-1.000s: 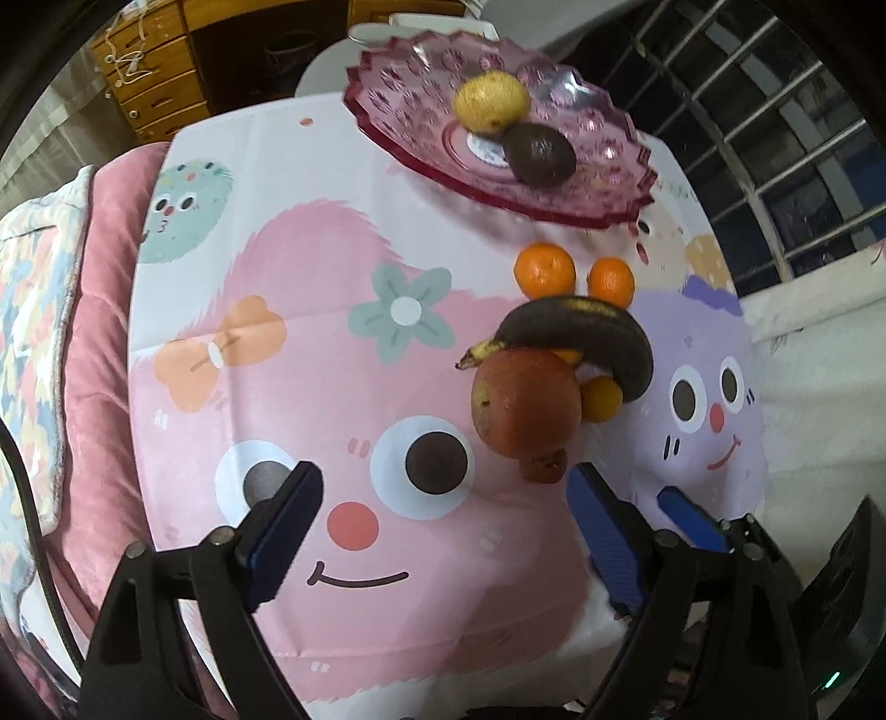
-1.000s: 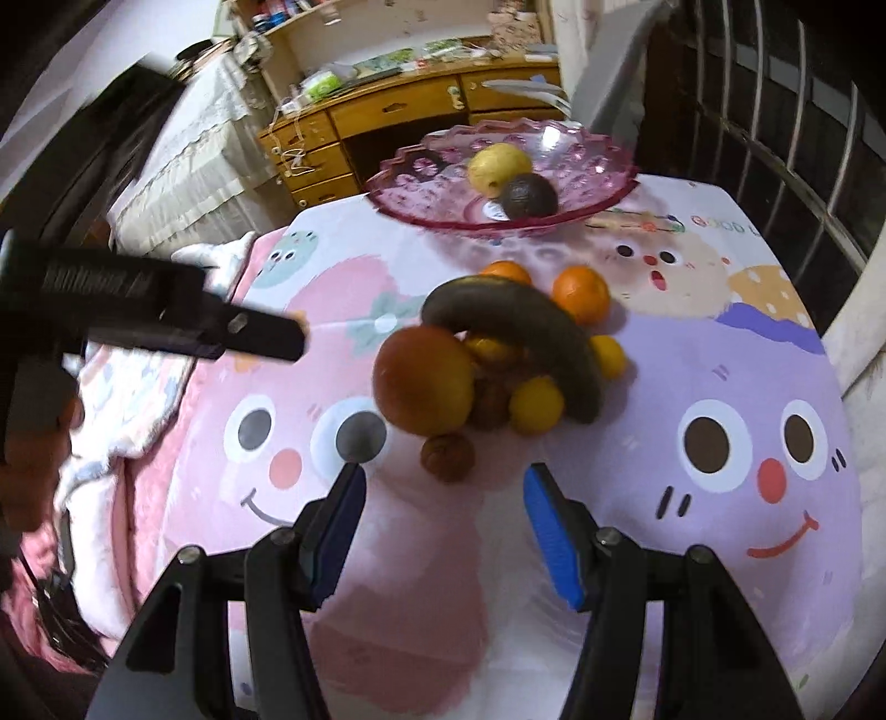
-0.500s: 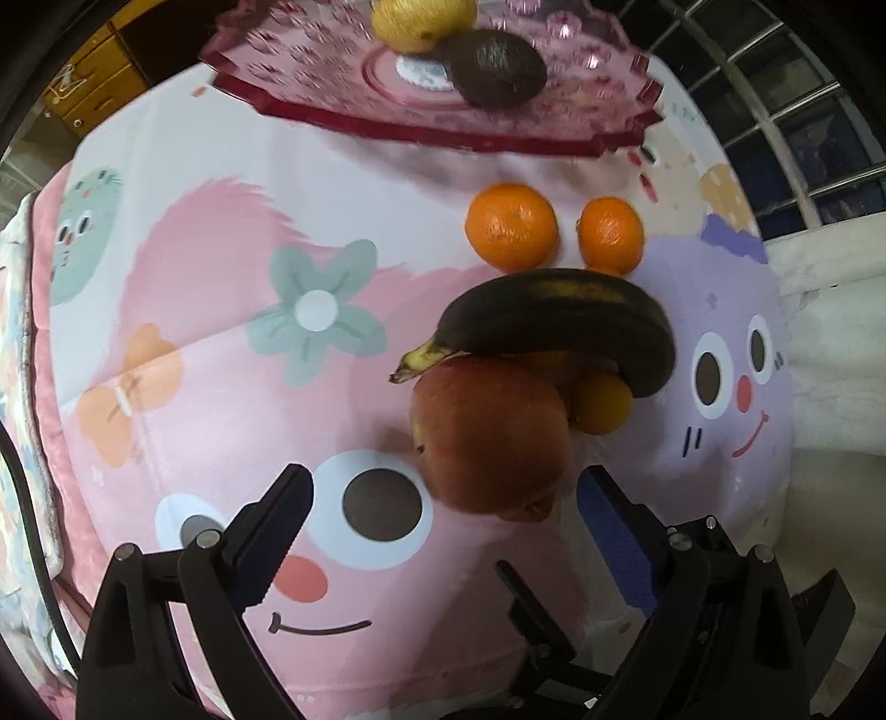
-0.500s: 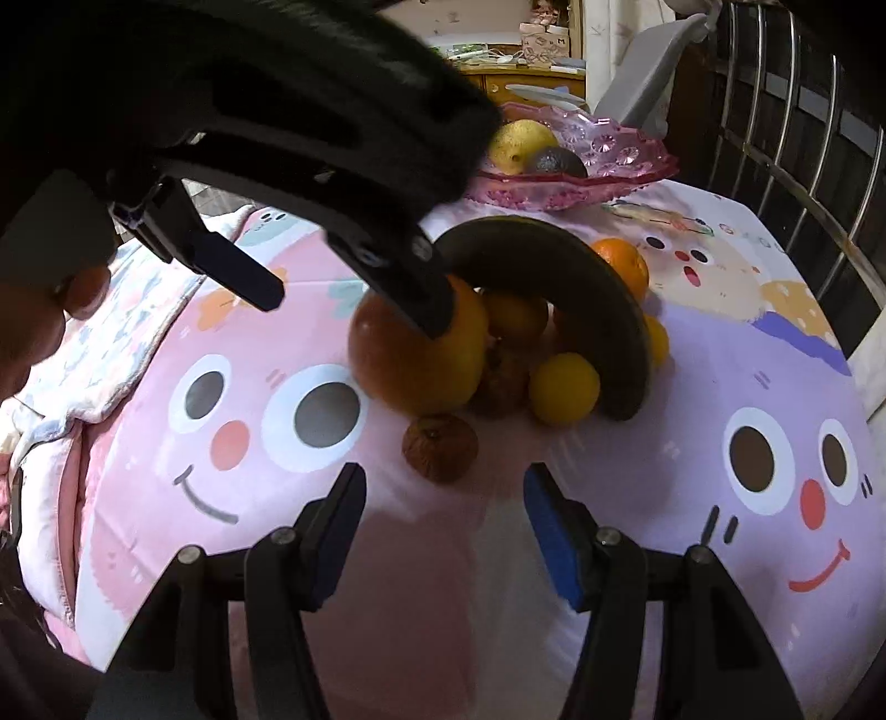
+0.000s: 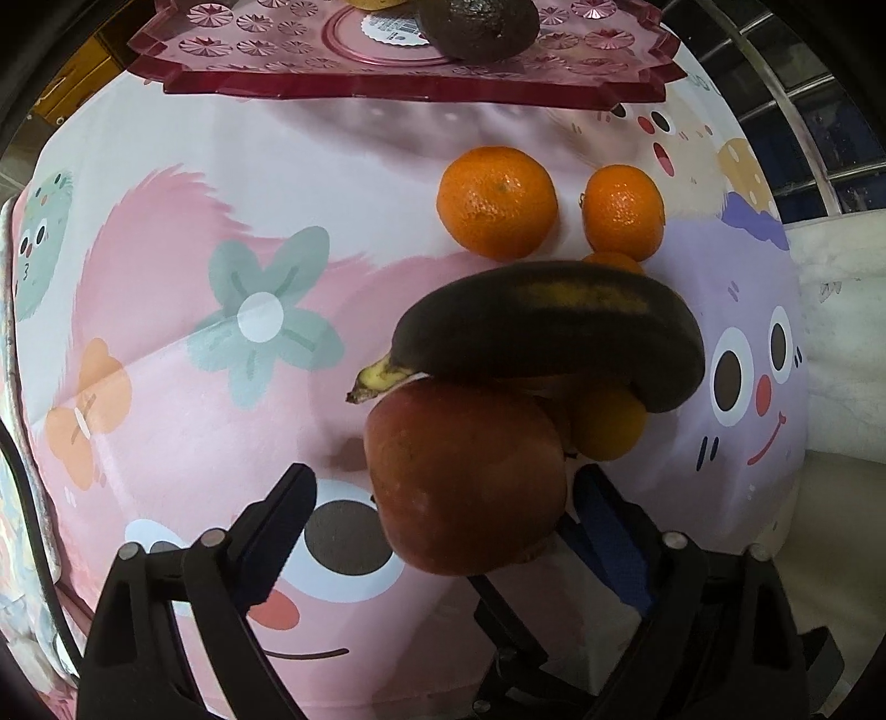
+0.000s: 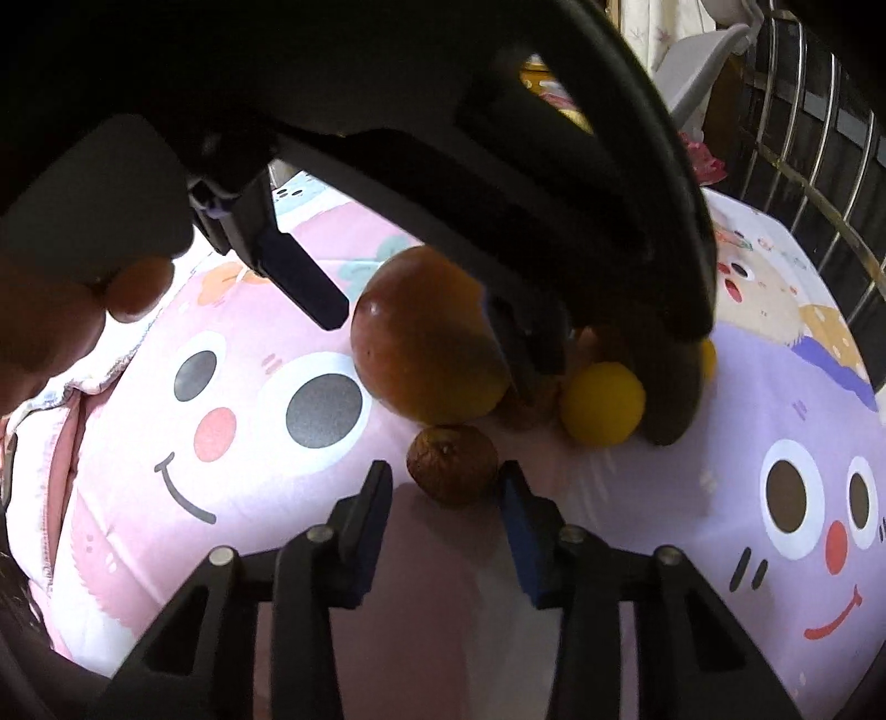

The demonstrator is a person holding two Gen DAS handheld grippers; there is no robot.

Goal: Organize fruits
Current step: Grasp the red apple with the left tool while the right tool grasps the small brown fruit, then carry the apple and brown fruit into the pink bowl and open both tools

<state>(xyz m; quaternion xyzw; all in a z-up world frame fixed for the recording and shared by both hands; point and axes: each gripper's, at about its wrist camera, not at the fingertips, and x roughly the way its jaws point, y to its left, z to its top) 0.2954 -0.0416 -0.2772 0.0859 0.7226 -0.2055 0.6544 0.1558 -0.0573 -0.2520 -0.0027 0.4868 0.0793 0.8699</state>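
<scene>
hidden: top of the right wrist view blocked by the black body of the left gripper (image 6: 421,310); pink cut-glass fruit bowl (image 5: 387,86) cut off at top edge of left view, only a sliver of it at upper right of the right view
hard to tell: small orange fruit (image 5: 612,260) mostly covered behind the blackened overripe banana (image 5: 554,327); whether left pads touch the apple cannot be told
bowl contents: dark avocado (image 5: 479,25) on the bowl floor, yellow fruit beside it clipped by the frame
left gripper (image 5: 443,509): jaws spread wide either side of the big red-brown apple (image 5: 465,476), lower centre of frame
right gripper (image 6: 443,498): jaws apart, flanking the small wrinkled brown fruit (image 6: 451,462), lower centre, fruit on cloth
pile: banana lies over apple and a small yellow-orange round fruit (image 6: 602,403)
loose fruit: two orange mandarins (image 5: 495,202) side by side, upper centre-right, between bowl and banana
surface: pink and purple cartoon-face tablecloth (image 5: 194,277)
</scene>
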